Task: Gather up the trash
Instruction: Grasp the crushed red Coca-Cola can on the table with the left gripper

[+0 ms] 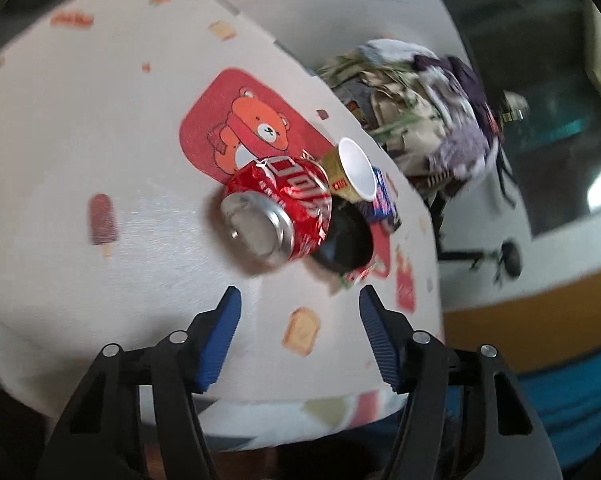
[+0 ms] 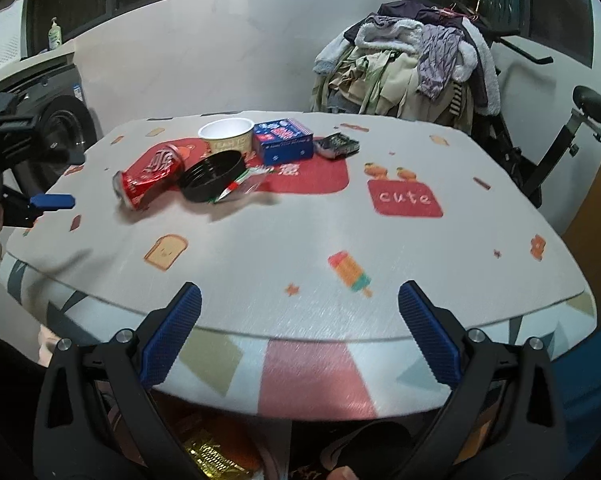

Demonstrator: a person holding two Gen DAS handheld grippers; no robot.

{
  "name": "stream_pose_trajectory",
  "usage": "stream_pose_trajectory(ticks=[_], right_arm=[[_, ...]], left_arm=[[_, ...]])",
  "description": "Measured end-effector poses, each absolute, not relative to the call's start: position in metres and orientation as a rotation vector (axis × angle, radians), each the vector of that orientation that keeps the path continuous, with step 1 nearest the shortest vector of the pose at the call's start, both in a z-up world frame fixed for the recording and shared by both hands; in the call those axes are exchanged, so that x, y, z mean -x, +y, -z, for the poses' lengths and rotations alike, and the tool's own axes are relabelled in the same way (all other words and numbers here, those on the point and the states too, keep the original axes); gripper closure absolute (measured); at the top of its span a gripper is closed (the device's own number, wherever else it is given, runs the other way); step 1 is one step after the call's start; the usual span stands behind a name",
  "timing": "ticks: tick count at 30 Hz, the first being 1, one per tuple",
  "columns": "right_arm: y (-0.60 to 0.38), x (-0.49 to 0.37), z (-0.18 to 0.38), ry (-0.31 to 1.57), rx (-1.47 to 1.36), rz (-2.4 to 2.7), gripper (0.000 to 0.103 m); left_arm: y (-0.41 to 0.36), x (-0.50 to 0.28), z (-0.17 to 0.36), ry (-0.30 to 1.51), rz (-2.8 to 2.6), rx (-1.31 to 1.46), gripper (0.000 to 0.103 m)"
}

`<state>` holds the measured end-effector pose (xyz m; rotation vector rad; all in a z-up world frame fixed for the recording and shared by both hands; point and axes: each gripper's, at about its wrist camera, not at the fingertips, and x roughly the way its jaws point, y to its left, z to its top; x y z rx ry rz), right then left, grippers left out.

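Observation:
Trash lies clustered on a table with a cartoon-print cloth (image 2: pixel 300 240): a crushed red can (image 2: pixel 150 178), a black round lid (image 2: pixel 214 180), a white paper cup (image 2: pixel 228 134), a blue box (image 2: pixel 284 140), a dark packet (image 2: pixel 336 145) and a small red-green wrapper (image 2: pixel 236 188). In the left wrist view the can (image 1: pixel 276 208) lies just ahead of my left gripper (image 1: pixel 298 302), which is open with nothing between its fingers; the lid (image 1: pixel 344 240), cup (image 1: pixel 354 168) and box (image 1: pixel 384 200) sit behind it. My right gripper (image 2: pixel 299 292) hangs open over the table's near edge, far from the trash.
A heap of clothes (image 2: pixel 412 64) is draped over an exercise bike (image 2: pixel 560 140) behind the table's far right. A washing machine (image 2: pixel 56 120) stands at the left, behind my left gripper (image 2: pixel 52 200). Something gold and shiny (image 2: pixel 212 452) shows below the near edge.

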<state>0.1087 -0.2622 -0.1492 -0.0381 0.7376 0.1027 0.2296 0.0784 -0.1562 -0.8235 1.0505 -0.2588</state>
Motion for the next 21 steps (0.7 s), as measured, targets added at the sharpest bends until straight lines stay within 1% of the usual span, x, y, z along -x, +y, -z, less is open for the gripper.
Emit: stream_pose_trajectory(ticks=[4,10,17,19,20,21], right_arm=[[-0.269,-0.125,0.148,0.744,0.034,-0.090,0.006],[-0.276,-0.151,0.146,0.747,0.015,-0.122,0.006],[-0.278,-0.171,0.146,0.750,0.020,-0.152,0.006],[-0.278,-0.175,0.147,0.754,0.019,-0.157,0.006],[-0.278,-0.176,0.148,0.756,0.021,-0.158,0.006],[-0.278,-0.179,0.149,0.760,0.022,-0.162,0.006]], left_arm=[[0.083,-0.261,0.171,1.083,0.166,0.915,0.052],[0.085,-0.285,0.190,1.124,0.060,0.952,0.059],[0.073,-0.302,0.197,1.152,0.031,0.816,0.059],[0.067,-0.306,0.193,1.153,0.035,0.727,0.060],[0.063,-0.306,0.190,1.151,0.049,0.663,0.069],[0.061,-0.306,0.189,1.148,0.057,0.635,0.073]])
